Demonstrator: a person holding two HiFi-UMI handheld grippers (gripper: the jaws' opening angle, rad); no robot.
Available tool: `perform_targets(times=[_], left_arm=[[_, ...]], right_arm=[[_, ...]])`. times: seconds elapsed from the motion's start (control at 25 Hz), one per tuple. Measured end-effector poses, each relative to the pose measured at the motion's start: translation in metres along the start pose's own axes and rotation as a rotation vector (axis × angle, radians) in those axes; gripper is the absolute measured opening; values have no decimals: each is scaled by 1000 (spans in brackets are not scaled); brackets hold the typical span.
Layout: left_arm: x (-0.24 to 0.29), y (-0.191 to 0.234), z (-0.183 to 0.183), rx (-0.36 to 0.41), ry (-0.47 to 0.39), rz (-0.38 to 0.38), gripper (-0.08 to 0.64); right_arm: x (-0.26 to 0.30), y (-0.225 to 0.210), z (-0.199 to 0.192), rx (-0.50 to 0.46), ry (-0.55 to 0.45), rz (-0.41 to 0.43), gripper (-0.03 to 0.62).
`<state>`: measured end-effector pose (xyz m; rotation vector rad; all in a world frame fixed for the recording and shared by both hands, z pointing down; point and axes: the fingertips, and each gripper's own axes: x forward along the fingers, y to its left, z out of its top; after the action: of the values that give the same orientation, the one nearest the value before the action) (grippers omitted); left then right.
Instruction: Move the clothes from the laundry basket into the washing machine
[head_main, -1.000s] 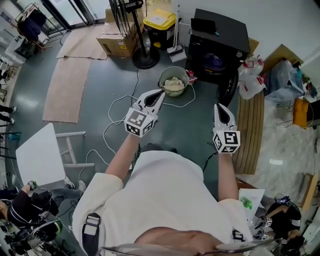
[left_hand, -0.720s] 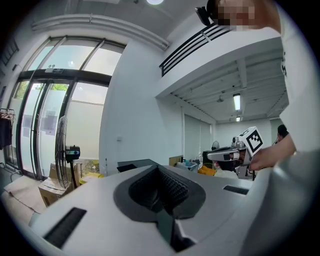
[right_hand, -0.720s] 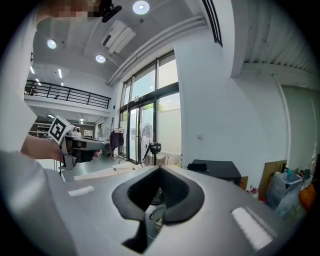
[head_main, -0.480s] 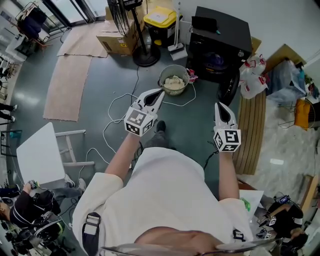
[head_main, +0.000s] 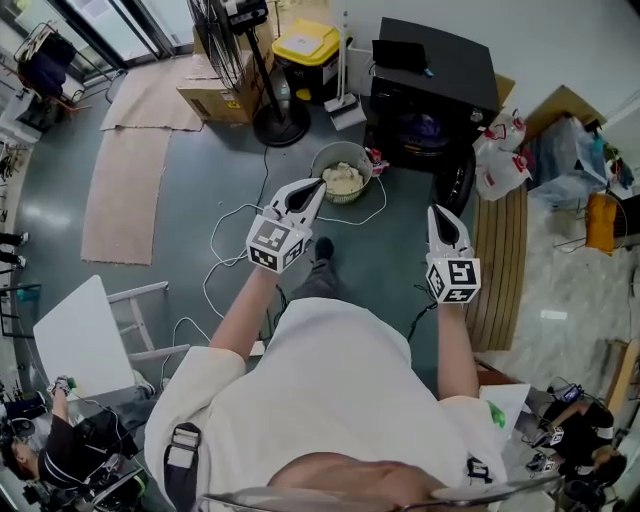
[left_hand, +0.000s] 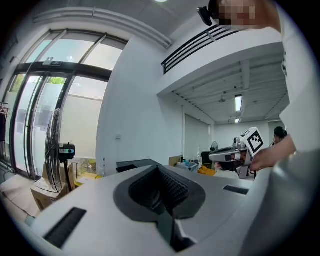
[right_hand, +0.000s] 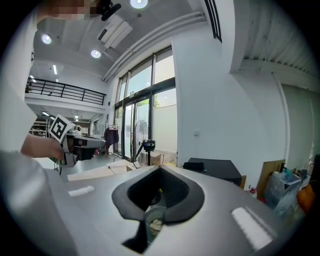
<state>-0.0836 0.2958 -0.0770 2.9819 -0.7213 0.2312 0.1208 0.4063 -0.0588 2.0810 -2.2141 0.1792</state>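
Ahead, round grey laundry basket (head_main: 326, 160) is seen on floor, heaped with cream clothes (head_main: 342, 180), near black washing machine (head_main: 440, 80). Left gripper (head_main: 318, 186) and right gripper (head_main: 438, 213) are held closed, empty.

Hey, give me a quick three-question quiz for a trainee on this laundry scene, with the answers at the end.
1. True or false: neither the left gripper nor the right gripper holds any clothing.
2. The laundry basket stands: A, on the floor near the washing machine; B, on top of it; C, hanging from a gripper.
3. Fill in: the pale clothes lie in the ____.

Key: 1 true; 2 A; 3 laundry basket.
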Motion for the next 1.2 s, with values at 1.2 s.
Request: perform_targets(times=[1.2], left_arm=[[181,219,23,-18,45,-138,5]], right_arm=[[244,-58,25,43,69,-131,11]])
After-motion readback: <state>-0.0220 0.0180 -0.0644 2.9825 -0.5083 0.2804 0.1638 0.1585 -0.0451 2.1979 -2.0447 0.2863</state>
